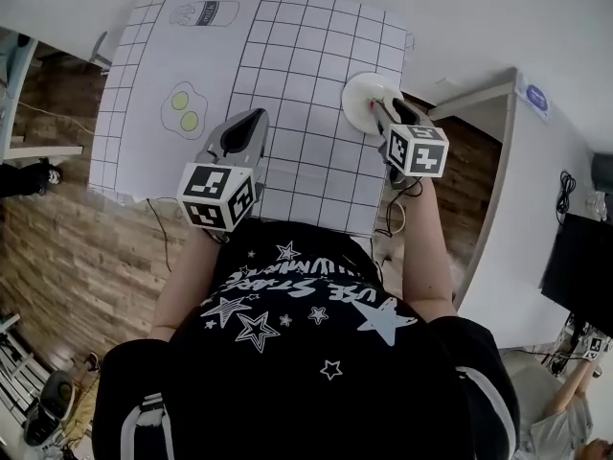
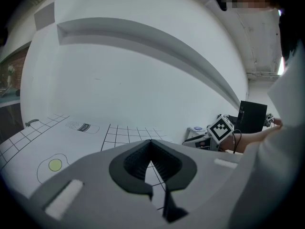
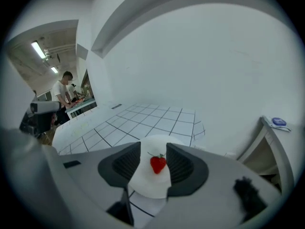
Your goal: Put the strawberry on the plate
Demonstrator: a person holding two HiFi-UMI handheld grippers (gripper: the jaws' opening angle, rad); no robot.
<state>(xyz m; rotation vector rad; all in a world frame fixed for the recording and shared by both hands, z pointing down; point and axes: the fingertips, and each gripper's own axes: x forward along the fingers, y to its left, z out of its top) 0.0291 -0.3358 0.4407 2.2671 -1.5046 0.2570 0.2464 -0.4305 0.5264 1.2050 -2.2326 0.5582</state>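
Note:
A small red strawberry (image 3: 158, 164) lies on the round white plate (image 3: 145, 187) on the gridded mat. My right gripper (image 3: 153, 147) hangs low over the plate, open, its ribbed pads (image 3: 127, 162) on either side of the berry with a gap showing on both sides. In the head view the plate (image 1: 360, 88) sits at the mat's right edge, the strawberry (image 1: 373, 107) showing as a red speck just ahead of the right gripper (image 1: 382, 109). My left gripper (image 2: 151, 143) is shut and holds nothing; it hovers over the mat's near middle (image 1: 253, 117).
The mat (image 1: 306, 65) carries a printed fried-egg drawing (image 1: 184, 109) and a can drawing (image 1: 203, 13) at the left. A white desk (image 1: 536, 171) stands right of the table. A cable (image 1: 393, 217) hangs off the near edge. A person (image 3: 64, 90) works far off.

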